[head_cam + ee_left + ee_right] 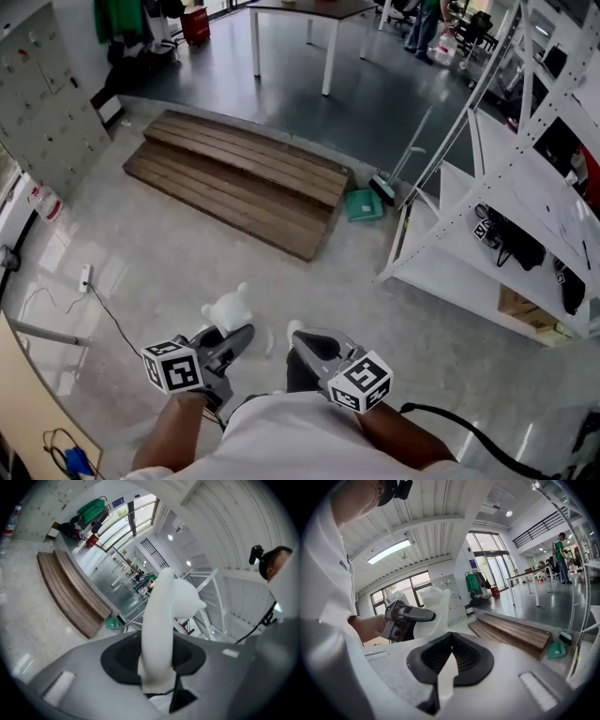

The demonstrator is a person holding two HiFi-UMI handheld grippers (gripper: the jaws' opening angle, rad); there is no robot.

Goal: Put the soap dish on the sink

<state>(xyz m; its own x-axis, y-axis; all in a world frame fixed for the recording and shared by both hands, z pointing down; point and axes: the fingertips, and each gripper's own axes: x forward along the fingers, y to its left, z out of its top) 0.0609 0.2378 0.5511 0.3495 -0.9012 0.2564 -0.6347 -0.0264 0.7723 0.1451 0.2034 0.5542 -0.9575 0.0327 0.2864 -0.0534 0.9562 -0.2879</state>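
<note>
The soap dish (228,307) is a white moulded piece held in front of the person's body above the floor. My left gripper (246,334) is shut on it. In the left gripper view the dish (161,616) stands upright between the two dark pads of the gripper (157,656). My right gripper (298,334) is beside it to the right, apart from the dish, its jaws shut with nothing in them (451,637). The right gripper view shows the left gripper (412,615) and the dish (436,604) off to its left. No sink is in view.
A low wooden platform (244,178) lies on the floor ahead. A white shelf rack (487,253) stands to the right, with a green dustpan (364,204) and a broom at its foot. Grey lockers (47,103) line the left wall, and a power strip (84,277) lies on the floor.
</note>
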